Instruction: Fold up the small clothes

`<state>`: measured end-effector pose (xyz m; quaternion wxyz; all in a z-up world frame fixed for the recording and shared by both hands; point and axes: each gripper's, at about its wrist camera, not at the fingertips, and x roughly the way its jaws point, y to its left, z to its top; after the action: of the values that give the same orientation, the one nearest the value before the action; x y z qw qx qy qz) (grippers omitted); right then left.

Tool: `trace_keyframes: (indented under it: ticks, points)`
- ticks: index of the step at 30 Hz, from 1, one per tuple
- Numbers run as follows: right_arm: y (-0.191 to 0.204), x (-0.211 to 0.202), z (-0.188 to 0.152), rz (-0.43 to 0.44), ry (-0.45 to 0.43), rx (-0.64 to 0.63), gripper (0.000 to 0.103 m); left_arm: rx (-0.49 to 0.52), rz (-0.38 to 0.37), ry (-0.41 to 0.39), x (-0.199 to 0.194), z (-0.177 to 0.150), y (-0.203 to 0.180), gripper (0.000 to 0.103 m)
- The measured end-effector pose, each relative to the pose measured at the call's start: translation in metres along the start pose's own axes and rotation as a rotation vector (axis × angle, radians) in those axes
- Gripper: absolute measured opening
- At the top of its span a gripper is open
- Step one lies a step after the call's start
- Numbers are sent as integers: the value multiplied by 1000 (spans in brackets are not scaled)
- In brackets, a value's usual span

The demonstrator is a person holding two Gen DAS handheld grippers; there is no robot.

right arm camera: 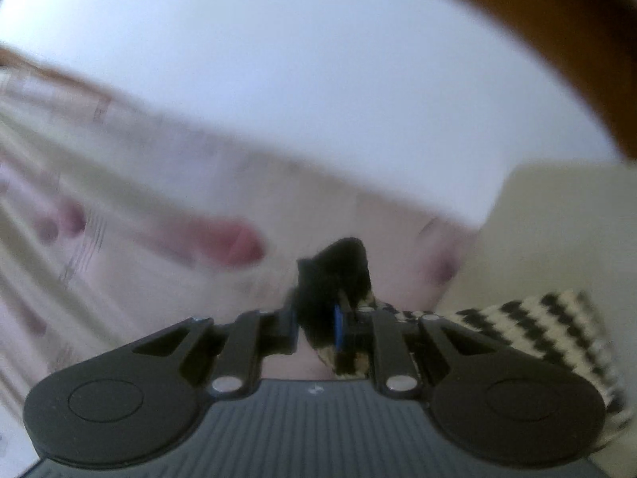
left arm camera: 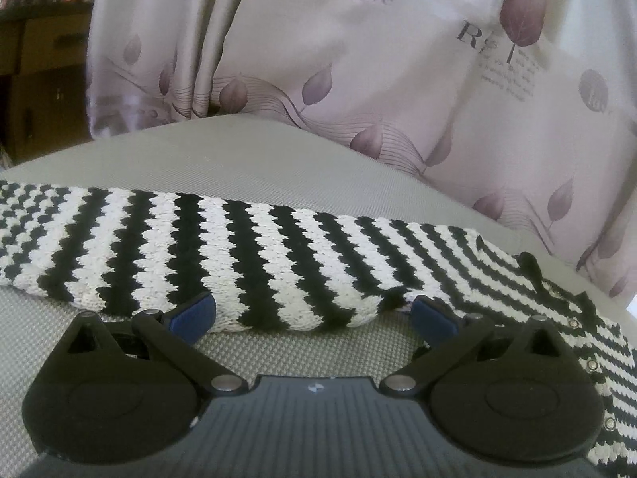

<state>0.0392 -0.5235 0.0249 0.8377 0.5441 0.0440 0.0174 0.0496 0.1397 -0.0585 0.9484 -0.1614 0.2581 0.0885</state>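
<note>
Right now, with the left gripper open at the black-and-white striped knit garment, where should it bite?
The rounded folded edge of the striped knit garment nearest the left gripper, approached level from the front: that edge lies on the grey surface, squarely between both blue pads.

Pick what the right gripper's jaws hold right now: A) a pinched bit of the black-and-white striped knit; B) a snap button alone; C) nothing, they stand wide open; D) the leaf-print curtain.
A: the right gripper has its jaws shut on a bunched edge of the striped knit garment.
</note>
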Motion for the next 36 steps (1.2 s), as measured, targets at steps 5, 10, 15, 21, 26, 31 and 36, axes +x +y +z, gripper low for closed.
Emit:
trace_keyframes:
  ticks: [5, 10, 15, 21, 26, 31, 36]
  points:
    - [27, 68, -76, 59, 131, 29, 16, -16, -27, -7, -2, 0, 1, 103]
    - [39, 127, -156, 87, 246, 54, 16, -38, -44, -18, -4, -1, 4, 103]
    - [43, 159, -235, 60, 376, 9, 16, -46, -67, -20, -7, -1, 9, 103]
    - [39, 179, -294, 27, 479, -42, 16, -56, -82, -19, -7, -1, 11, 103]
    - [37, 190, -333, -3, 620, -168, 20, -64, -85, -18, -6, 0, 10, 103]
    - [28, 155, -324, -1, 680, -196, 59, -51, -109, -2, -4, 2, 8, 103]
    - [25, 69, -261, -40, 661, -335, 60, 37, -206, -24, -18, 19, -6, 103]
